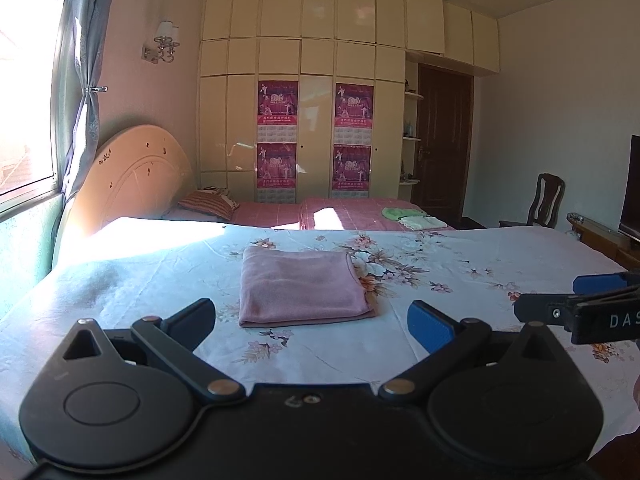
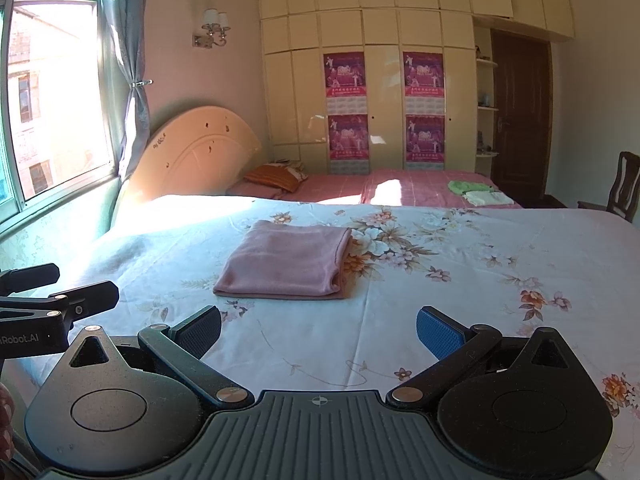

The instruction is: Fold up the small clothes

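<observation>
A pink garment (image 1: 302,286) lies folded into a flat rectangle on the floral bedsheet (image 1: 460,264), in the middle of the bed; it also shows in the right wrist view (image 2: 286,260). My left gripper (image 1: 312,322) is open and empty, held just short of the garment's near edge. My right gripper (image 2: 319,330) is open and empty, a little nearer than the garment and to its right. The right gripper's fingers (image 1: 576,296) show at the right edge of the left wrist view. The left gripper's fingers (image 2: 86,294) show at the left edge of the right wrist view.
A second bed with a pink cover (image 1: 352,208) stands behind, with folded green and white clothes (image 1: 412,216) and a striped pillow (image 1: 208,202). A headboard (image 1: 136,176) and window (image 1: 24,80) are left. A chair (image 1: 544,200), TV (image 1: 632,188) and door (image 1: 440,140) are right.
</observation>
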A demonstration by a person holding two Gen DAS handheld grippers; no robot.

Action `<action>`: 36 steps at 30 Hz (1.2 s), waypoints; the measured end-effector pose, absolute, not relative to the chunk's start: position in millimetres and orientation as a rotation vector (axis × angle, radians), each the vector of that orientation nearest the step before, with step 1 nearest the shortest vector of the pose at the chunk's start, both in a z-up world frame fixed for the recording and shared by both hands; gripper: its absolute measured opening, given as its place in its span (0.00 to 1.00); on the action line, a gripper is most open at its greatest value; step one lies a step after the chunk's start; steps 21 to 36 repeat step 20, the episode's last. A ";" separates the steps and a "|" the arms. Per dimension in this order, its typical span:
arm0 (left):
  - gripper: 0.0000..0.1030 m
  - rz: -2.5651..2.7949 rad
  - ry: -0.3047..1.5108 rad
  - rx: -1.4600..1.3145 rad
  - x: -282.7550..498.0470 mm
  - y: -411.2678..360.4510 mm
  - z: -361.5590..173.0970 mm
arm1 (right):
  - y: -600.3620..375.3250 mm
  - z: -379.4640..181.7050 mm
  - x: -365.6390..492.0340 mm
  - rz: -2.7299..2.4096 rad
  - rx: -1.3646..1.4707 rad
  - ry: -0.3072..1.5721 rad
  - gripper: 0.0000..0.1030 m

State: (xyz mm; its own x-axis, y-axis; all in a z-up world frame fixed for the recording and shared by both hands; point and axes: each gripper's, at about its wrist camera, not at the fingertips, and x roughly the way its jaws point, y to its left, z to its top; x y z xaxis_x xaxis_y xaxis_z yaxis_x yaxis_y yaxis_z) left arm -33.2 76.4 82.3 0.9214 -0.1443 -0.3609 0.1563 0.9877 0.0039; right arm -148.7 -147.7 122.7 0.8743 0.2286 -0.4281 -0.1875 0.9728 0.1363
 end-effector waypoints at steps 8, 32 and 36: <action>0.99 -0.162 0.363 0.027 -33.4 75.9 80.0 | -145.4 121.9 -146.3 0.225 0.088 0.457 1.00; 0.99 -0.157 0.345 0.024 -33.9 72.9 81.5 | -146.7 121.3 -143.2 0.241 0.085 0.458 1.00; 0.99 -0.157 0.345 0.024 -33.9 72.9 81.5 | -146.7 121.3 -143.2 0.241 0.085 0.458 1.00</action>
